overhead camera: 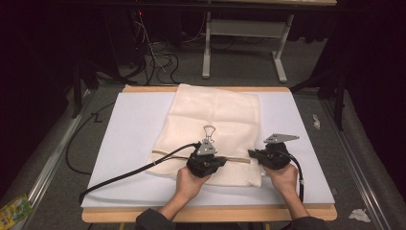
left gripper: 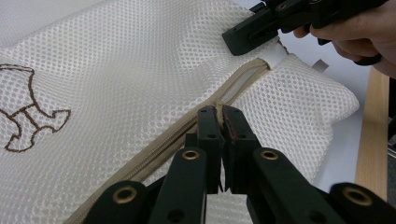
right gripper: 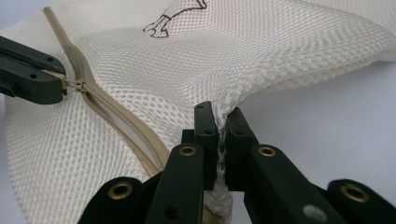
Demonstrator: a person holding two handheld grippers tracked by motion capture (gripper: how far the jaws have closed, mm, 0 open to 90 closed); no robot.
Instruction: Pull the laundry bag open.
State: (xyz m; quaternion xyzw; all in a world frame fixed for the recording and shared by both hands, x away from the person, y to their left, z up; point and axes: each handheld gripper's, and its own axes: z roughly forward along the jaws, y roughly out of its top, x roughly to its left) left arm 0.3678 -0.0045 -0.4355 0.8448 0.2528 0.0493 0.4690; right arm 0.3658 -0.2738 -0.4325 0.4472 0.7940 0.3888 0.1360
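Observation:
A cream mesh laundry bag [overhead camera: 215,115] lies flat on the table with a beige zipper [overhead camera: 165,153] across its near end. My left gripper [overhead camera: 224,160] is shut on the zipper pull, which sits pinched between its jaws [left gripper: 222,116]. My right gripper [overhead camera: 251,153] is shut on the bag's right edge at the zipper's end, with mesh bunched between its jaws [right gripper: 222,123]. In the right gripper view the left gripper [right gripper: 32,79] holds the slider [right gripper: 77,85], and the zipper [right gripper: 116,126] looks parted from there toward me. The right gripper [left gripper: 252,35] pinches a white tab [left gripper: 275,56].
The bag rests on a white sheet [overhead camera: 134,143] over a wooden tabletop [overhead camera: 206,214]. A black cable [overhead camera: 134,172] trails left from the left gripper. A brown stitched motif [left gripper: 28,112] marks the mesh. A metal stand [overhead camera: 244,28] and floor cables lie beyond the table.

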